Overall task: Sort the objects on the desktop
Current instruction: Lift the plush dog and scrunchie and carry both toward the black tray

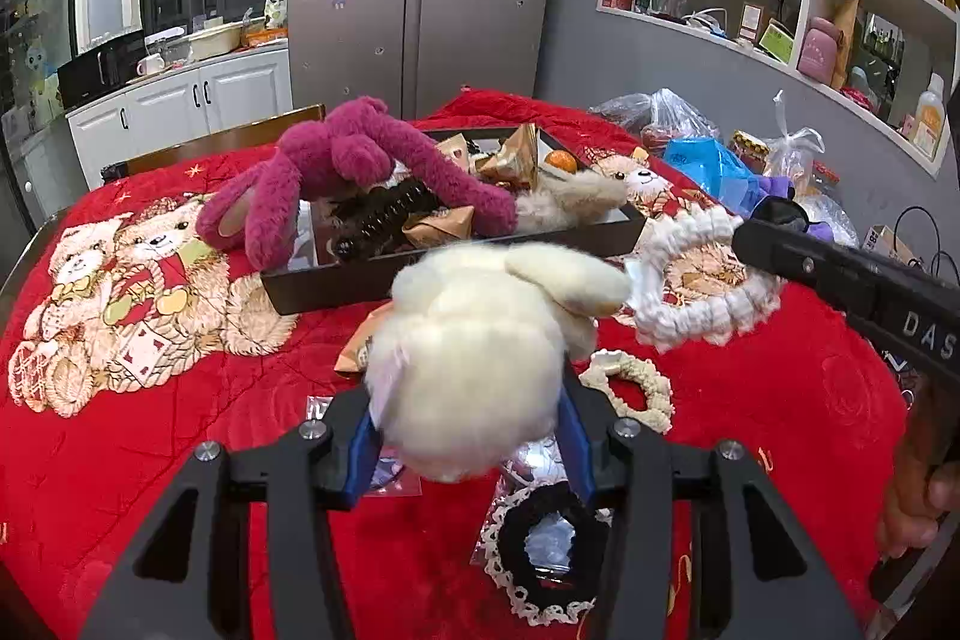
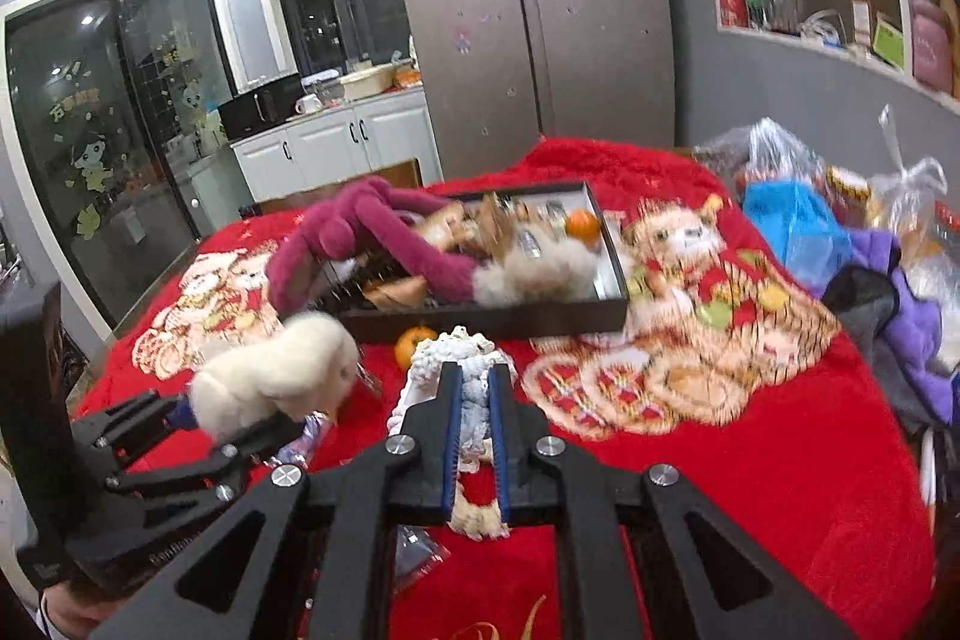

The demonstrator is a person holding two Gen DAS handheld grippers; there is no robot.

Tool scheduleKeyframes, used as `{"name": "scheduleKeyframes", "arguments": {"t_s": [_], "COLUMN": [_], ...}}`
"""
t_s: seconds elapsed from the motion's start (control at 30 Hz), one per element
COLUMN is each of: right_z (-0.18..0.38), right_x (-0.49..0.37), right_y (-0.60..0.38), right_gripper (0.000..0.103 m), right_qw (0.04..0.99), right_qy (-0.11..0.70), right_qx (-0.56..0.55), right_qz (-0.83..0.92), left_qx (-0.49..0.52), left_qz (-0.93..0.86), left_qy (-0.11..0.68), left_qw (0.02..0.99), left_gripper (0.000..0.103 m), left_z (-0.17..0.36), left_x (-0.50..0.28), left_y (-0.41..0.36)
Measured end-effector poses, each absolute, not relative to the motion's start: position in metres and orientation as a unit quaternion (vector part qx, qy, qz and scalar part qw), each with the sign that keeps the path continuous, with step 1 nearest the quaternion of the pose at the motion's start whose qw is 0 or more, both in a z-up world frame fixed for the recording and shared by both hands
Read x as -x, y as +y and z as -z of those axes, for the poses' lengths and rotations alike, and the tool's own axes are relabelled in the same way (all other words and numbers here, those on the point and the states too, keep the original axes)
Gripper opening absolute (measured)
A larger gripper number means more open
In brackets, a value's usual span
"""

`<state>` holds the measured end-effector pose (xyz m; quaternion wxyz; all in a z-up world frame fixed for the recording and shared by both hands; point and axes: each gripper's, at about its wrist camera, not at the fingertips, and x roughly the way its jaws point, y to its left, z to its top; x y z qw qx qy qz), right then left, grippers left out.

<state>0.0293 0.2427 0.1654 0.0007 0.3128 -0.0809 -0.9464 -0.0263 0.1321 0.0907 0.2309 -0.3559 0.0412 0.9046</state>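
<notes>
My left gripper (image 1: 468, 400) is shut on a cream plush toy (image 1: 474, 340), which hangs above the red teddy-bear cloth (image 1: 150, 460). The blue pads (image 1: 363, 436) press its sides. My right gripper (image 2: 474, 376) is shut on a white ruffled scrunchie (image 2: 462, 352), which is also raised off the cloth. In the left wrist view that scrunchie (image 1: 678, 331) dangles from the right gripper (image 1: 744, 235), just right of the plush. In the right wrist view the left gripper (image 2: 198, 412) carries the plush (image 2: 276, 376) at the left. A black tray (image 1: 336, 283) lies beyond both.
The tray (image 2: 480, 322) holds a magenta plush (image 1: 336, 160), gold-wrapped items, an orange and a fluffy beige thing. A cream scrunchie (image 1: 636, 382), a black lace-edged scrunchie (image 1: 552, 538) and an orange (image 2: 414, 343) lie on the cloth. Plastic bags (image 1: 708, 160) crowd the right edge.
</notes>
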Motion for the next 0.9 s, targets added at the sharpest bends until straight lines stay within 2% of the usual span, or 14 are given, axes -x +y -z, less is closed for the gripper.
{"name": "scheduleKeyframes", "arguments": {"t_s": [0.9], "right_z": [-0.204], "right_x": [-0.002], "right_y": [0.23], "right_gripper": [0.009], "right_qw": [0.015], "right_qy": [-0.059], "right_qx": [-0.299], "right_qz": [0.952], "left_qx": [0.34], "left_qz": [-0.913], "left_qy": [0.042], "left_qw": [0.221], "left_gripper": [0.05], "left_z": [-0.133], "left_x": [0.043], "left_y": [0.13]}}
